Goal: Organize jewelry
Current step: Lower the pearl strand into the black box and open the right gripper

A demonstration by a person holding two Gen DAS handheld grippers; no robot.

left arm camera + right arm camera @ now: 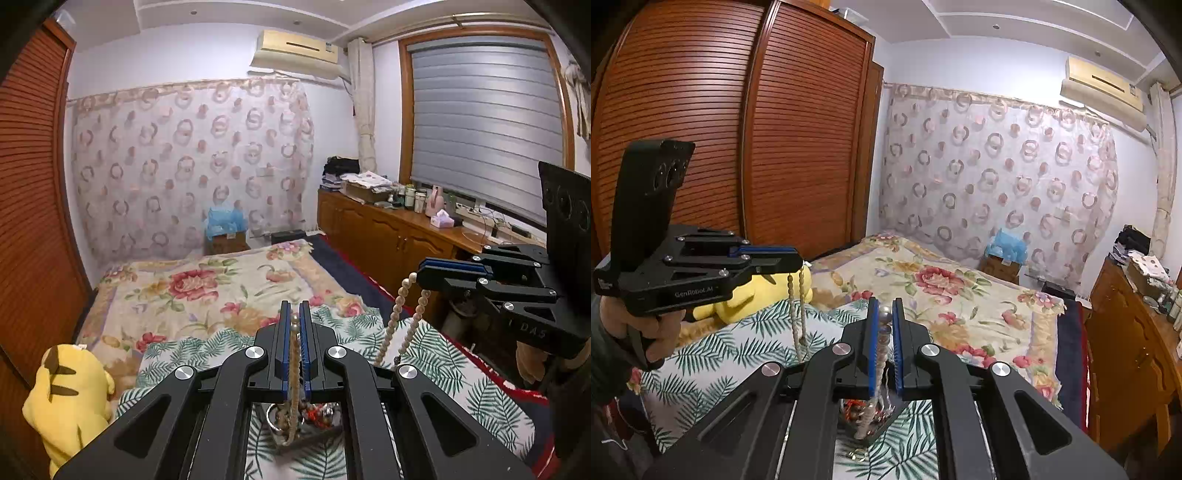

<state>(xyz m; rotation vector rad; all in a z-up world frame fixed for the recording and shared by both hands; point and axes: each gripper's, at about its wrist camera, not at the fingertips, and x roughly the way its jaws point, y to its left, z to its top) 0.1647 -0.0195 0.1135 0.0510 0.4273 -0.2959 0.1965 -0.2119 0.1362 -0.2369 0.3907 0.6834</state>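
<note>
A pearl necklace (pixel 394 316) hangs in the air between both grippers, above a leaf-print cloth (pixel 443 354) on the bed. My left gripper (pixel 294 314) is shut on one part of it; beads (pixel 294 354) run down between its blue pads. My right gripper (pixel 885 314) is shut on another part, with a silvery bead (pixel 884 316) at its tips. The right gripper also shows in the left wrist view (pixel 424 271), the left gripper in the right wrist view (pixel 798 258), strands dangling from each. A small tray of mixed jewelry (pixel 306 417) lies below, mostly hidden.
A yellow plush toy (pixel 66 391) sits at the cloth's left edge. A floral bedspread (pixel 207 288) lies beyond. A wooden wardrobe (pixel 738 129) stands left, and a wooden cabinet (pixel 388 229) with bottles and boxes stands right under the window.
</note>
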